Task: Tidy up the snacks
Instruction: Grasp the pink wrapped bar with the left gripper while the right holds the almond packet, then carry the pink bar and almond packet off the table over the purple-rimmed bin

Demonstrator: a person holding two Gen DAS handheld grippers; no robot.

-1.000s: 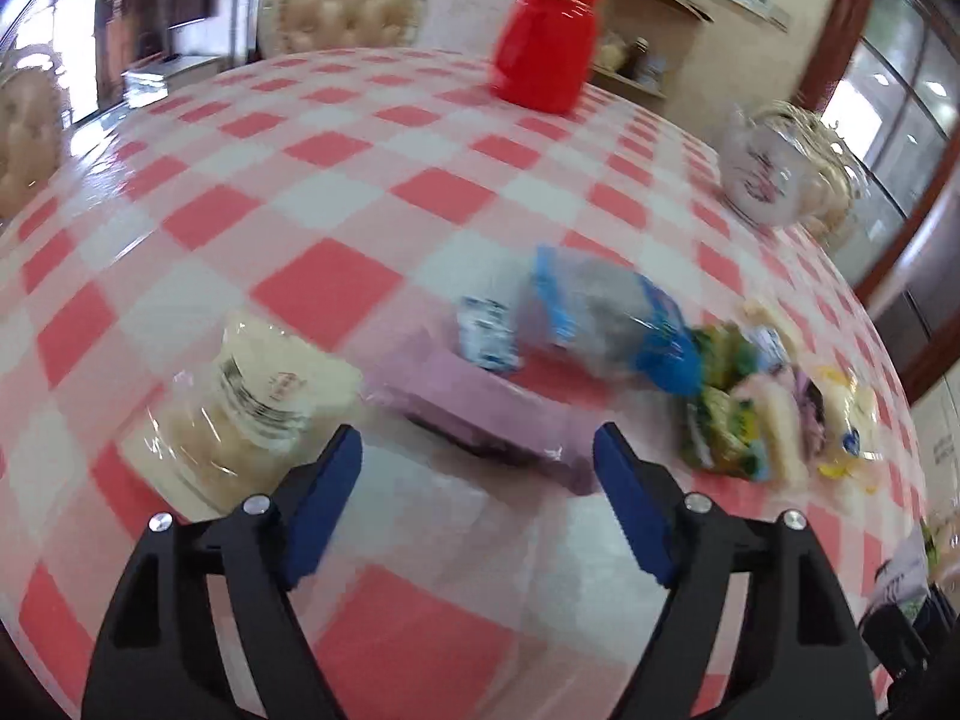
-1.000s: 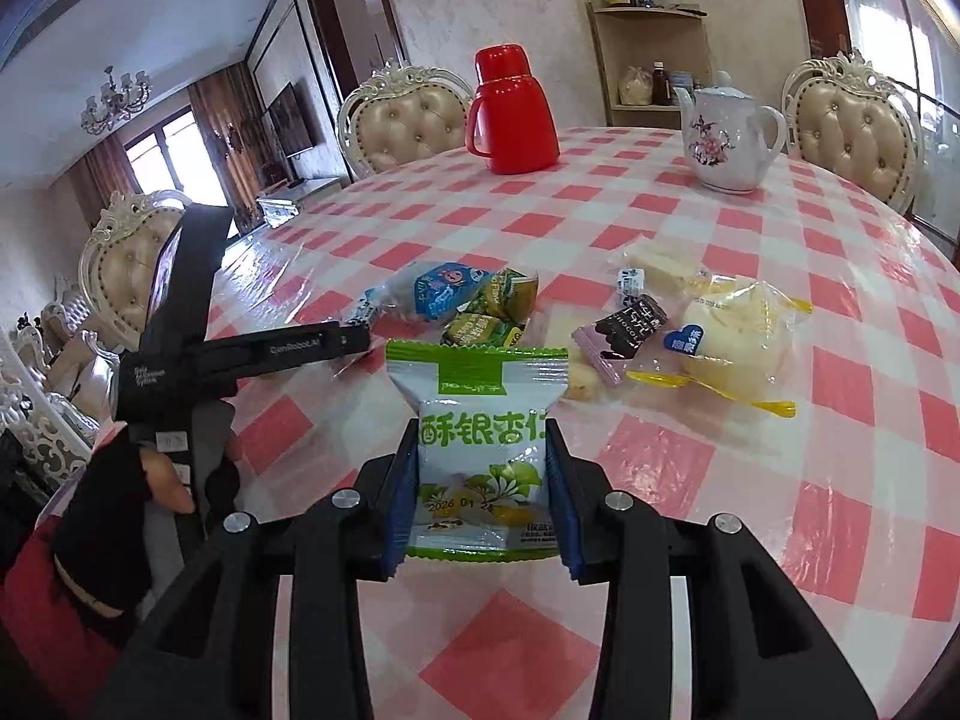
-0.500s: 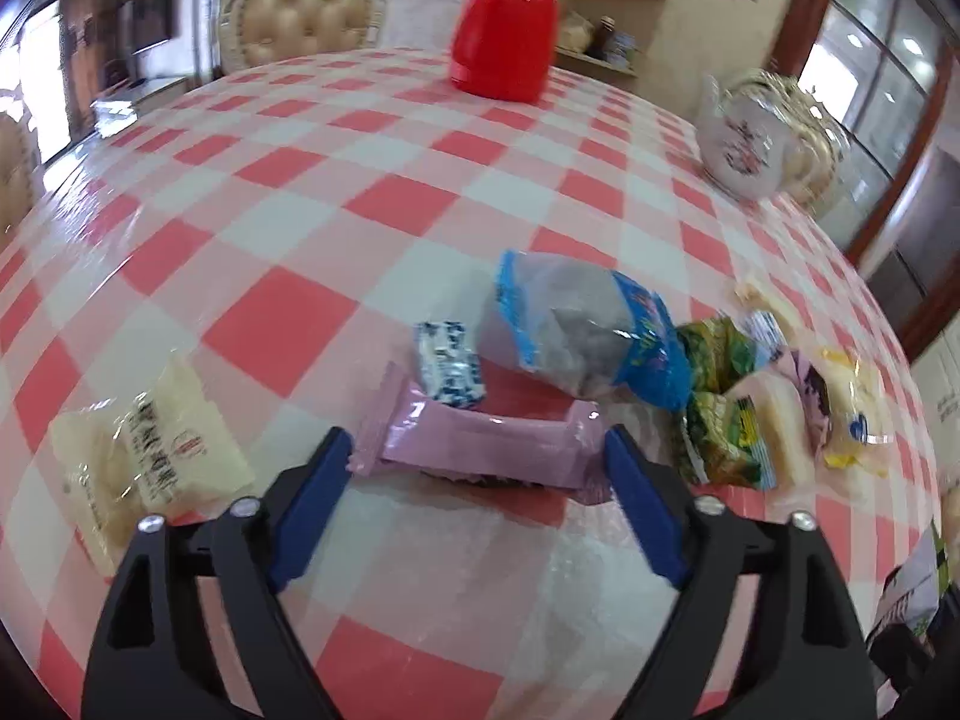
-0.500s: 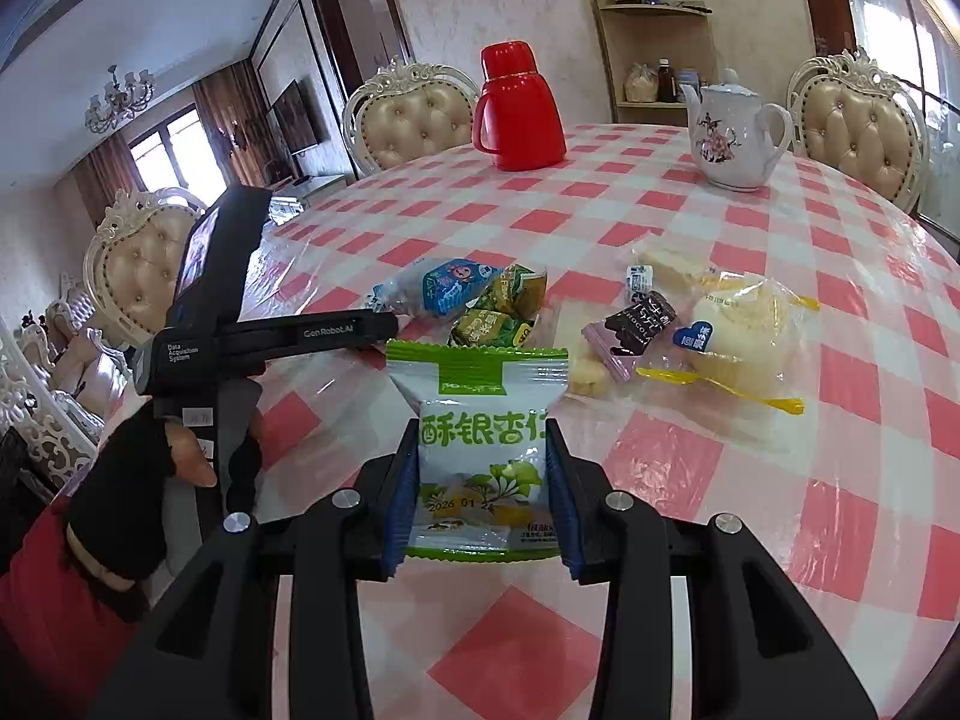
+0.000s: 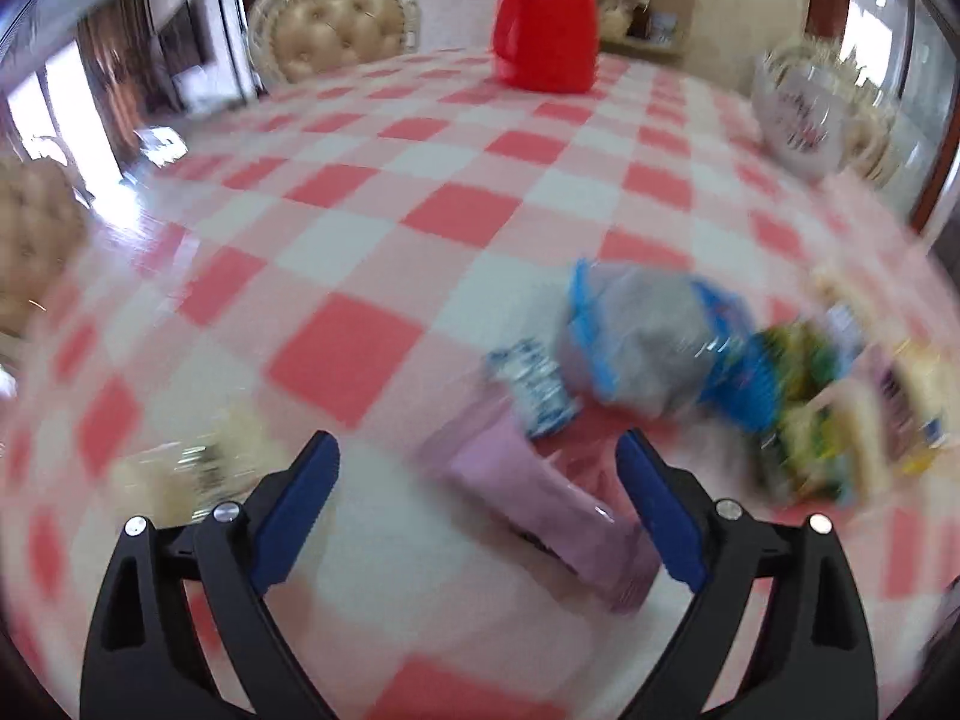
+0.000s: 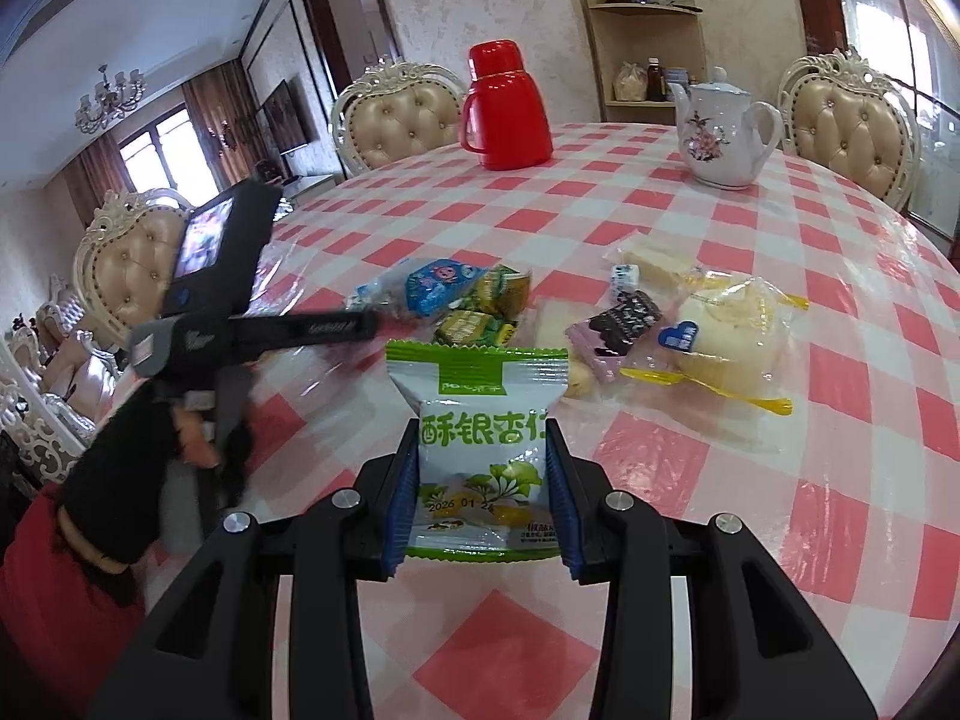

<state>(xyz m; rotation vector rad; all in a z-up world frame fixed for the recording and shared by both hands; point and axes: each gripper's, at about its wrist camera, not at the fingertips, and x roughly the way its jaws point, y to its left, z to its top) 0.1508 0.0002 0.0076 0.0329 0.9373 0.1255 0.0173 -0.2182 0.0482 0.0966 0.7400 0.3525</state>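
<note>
Two fisheye cams, one per gripper, each looking fwd along its fingers. Left cam sits low over the bench (image 5: 372, 210), tilted steeply down, close to a pink packet (image 5: 540, 498), pic pretty blurred. Right cam faces across the bench w/ a shallower tilt, so more of the room shows, plus the left gripper's body off to its left. Both catch the red flask (image 6: 507, 114), teapot (image 6: 723, 132) & the snack pile (image 6: 474, 306) mid-bench.

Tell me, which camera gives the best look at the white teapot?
The right wrist view: the white teapot stands sharp and whole, its flower pattern, lid and handle clear. In the left wrist view it is only a blurred shape at the right edge.
</note>
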